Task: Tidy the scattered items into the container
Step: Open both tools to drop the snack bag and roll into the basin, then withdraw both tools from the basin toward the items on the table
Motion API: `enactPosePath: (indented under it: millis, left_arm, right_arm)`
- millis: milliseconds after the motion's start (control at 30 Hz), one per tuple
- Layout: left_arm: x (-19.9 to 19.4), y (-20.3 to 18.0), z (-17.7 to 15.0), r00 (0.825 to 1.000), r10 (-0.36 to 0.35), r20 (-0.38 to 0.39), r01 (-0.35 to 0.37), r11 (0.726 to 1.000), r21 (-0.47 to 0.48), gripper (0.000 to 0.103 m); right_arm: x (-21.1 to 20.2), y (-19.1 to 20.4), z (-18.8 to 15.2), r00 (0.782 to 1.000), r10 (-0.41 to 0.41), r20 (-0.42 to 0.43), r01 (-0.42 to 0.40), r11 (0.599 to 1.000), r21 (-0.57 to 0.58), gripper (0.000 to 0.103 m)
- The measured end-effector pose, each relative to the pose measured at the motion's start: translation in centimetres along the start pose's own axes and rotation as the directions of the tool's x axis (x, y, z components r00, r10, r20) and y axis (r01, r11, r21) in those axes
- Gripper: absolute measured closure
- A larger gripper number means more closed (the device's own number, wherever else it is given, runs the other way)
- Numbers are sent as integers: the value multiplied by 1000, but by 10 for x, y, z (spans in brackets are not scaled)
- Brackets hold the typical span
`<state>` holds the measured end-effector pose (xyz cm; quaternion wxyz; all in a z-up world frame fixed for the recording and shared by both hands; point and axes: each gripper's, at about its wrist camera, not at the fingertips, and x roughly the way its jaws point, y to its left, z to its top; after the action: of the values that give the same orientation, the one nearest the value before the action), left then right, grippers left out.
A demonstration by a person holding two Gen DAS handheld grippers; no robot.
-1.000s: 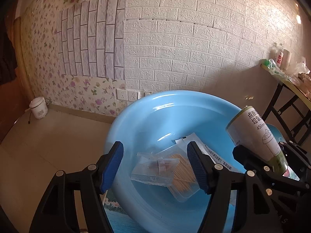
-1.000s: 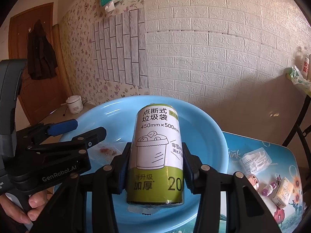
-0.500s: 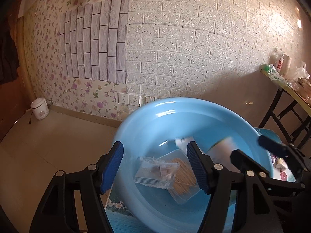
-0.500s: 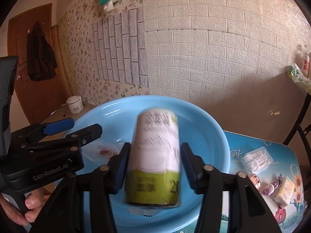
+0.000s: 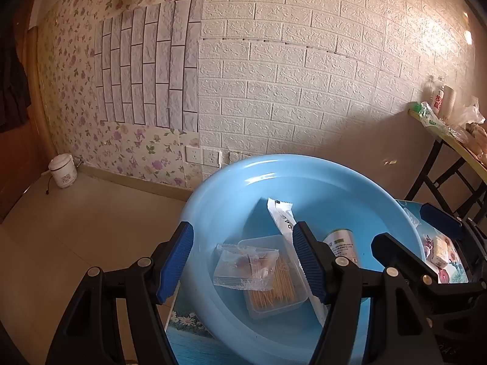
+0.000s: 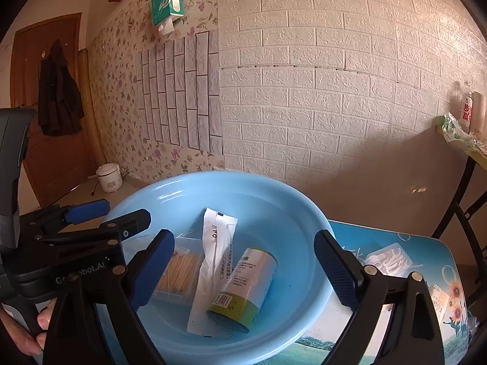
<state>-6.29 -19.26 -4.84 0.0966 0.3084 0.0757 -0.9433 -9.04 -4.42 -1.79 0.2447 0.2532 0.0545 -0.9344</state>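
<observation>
A light blue basin (image 6: 274,200) (image 5: 304,170) stands on the table. In it lie a roll of rubbish bags with a white and green label (image 6: 243,292) (image 5: 339,243), a long white sachet (image 6: 214,258) (image 5: 283,219), a clear box of toothpicks (image 5: 274,279) (image 6: 176,273) and a small clear packet (image 5: 246,267). My right gripper (image 6: 243,270) is open and empty above the roll. My left gripper (image 5: 243,261) is open and empty over the basin's left side.
On the printed table top right of the basin lie a clear pack of floss picks (image 6: 388,258), a small cream box (image 5: 439,251) (image 6: 438,301) and other small items. A folding table (image 6: 465,149) stands at the far right. A rice cooker (image 5: 62,172) sits on the floor.
My right gripper opened and let go of the roll of rubbish bags. The roll fell and now lies on its side in the basin. The left gripper stayed open.
</observation>
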Motion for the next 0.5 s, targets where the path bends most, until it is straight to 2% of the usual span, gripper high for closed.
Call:
enactPosePath:
  millis: [500]
  left_arm:
    - [-19, -15, 5, 1000, -6, 17, 5, 1000, 18, 35]
  right_arm:
    - [-24, -11, 1, 1000, -17, 25, 16, 1000, 23, 9]
